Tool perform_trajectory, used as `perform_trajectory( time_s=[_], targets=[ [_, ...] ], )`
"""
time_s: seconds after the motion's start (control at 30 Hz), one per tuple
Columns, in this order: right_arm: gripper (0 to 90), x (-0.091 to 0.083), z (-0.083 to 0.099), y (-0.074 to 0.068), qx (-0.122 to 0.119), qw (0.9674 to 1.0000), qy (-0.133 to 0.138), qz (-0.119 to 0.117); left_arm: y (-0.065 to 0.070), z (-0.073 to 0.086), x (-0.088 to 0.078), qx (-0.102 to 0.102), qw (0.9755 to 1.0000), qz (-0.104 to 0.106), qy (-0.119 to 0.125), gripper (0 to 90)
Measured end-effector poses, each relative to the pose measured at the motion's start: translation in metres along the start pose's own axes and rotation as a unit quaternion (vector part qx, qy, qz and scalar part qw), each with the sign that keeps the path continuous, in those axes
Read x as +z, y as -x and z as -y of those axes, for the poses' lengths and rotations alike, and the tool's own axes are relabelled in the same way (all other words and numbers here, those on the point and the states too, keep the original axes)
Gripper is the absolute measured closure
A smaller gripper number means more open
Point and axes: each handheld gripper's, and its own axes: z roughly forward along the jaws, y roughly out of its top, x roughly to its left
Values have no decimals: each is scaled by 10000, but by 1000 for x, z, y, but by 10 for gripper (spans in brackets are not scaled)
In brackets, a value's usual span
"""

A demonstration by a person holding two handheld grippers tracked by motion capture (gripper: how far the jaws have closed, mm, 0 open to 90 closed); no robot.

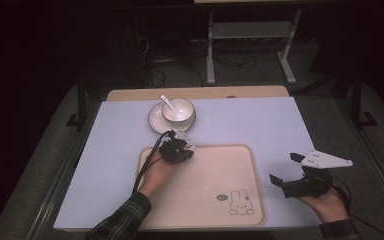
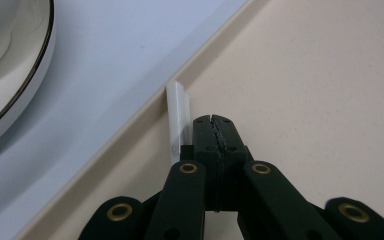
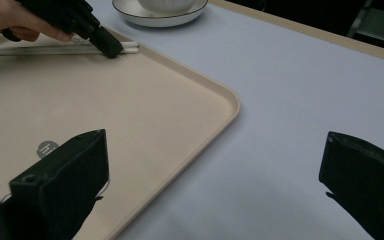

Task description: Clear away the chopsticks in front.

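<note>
chopsticks (image 3: 60, 49), white, lie on the beige tray (image 1: 240, 200) along its far edge, and your left tongs (image 1: 179, 150) sit right at their tip. in the left gripper view the black jaws are pressed together with no gap, and the white tips (image 2: 178, 117) lie just beside them, to their left, not between them. beyond the tray's far rim stands a white bowl (image 1: 178, 110) on a saucer (image 1: 155, 120), with a spoon (image 1: 167, 102) in it. over on the right, your right tongs (image 1: 286, 169) hang above the pale blue surface (image 1: 280, 125) just off the tray's right edge, jaws spread wide apart with nothing between them.
</note>
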Motion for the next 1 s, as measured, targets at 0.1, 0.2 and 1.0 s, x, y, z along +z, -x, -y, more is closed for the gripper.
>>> perform_trajectory(
  time_s=[0.1,0.2,1.0],
  targets=[
    [0,0,1,1,2,10000,5,-7,-1,-4,3,16,10000,31,-12,897],
    [0,0,1,2,29,10000,13,0,-5,-9,7,-55,9999,157,-43,898],
    [0,-1,0,1,2,10000,33,5,-44,17,-21,-501,9985,-124,-204,897]
  ],
)
